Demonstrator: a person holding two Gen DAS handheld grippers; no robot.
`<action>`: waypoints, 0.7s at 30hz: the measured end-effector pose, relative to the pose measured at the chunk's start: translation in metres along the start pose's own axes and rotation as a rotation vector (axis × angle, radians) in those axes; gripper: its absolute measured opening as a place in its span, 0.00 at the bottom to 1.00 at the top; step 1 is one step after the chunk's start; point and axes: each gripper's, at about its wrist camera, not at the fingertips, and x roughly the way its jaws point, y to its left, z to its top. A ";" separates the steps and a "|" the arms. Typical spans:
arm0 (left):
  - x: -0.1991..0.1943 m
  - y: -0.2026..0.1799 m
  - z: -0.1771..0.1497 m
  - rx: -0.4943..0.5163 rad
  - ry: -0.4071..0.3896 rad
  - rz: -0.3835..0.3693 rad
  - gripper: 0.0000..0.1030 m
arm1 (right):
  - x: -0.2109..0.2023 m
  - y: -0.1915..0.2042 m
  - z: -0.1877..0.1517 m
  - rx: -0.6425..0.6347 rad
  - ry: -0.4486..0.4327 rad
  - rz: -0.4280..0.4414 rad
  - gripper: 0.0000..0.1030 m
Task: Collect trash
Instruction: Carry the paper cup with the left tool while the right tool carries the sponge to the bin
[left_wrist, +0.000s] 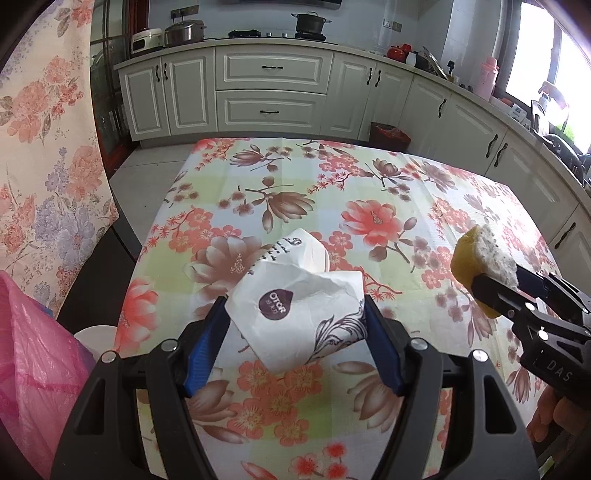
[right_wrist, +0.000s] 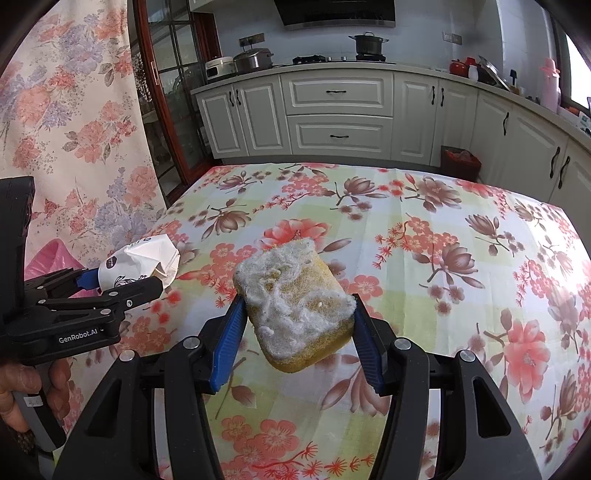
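While clamped, sponge (right_wrist: 295, 314) long axis points away | cup (left_wrist: 295, 306) likewise

Crumpled paper cup (left_wrist: 295, 306): white, dark purple round logo, black floral swirl print. Sponge (right_wrist: 295, 306): yellow, frayed grey-white scrub layer on top. Tablecloth (left_wrist: 332, 206): pale green and white checks, coral-red and brown flowers. Plastic bag (left_wrist: 33, 350) at 9 o'clock: pink. Gripper pads (left_wrist: 203, 354): blue on black frames. Cabinets (left_wrist: 273, 92) at 12 o'clock: white, black handles.

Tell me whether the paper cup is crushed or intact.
Crushed: the paper cup is creased and flattened between the left gripper pads.
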 end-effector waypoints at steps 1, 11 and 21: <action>-0.004 0.001 -0.001 -0.003 -0.006 -0.002 0.67 | -0.002 0.002 0.000 -0.003 -0.003 0.001 0.52; -0.047 0.007 -0.011 -0.012 -0.064 -0.013 0.67 | -0.024 0.024 0.000 -0.015 -0.033 0.011 0.52; -0.083 0.020 -0.015 -0.034 -0.117 -0.016 0.67 | -0.043 0.049 0.001 -0.042 -0.058 0.017 0.52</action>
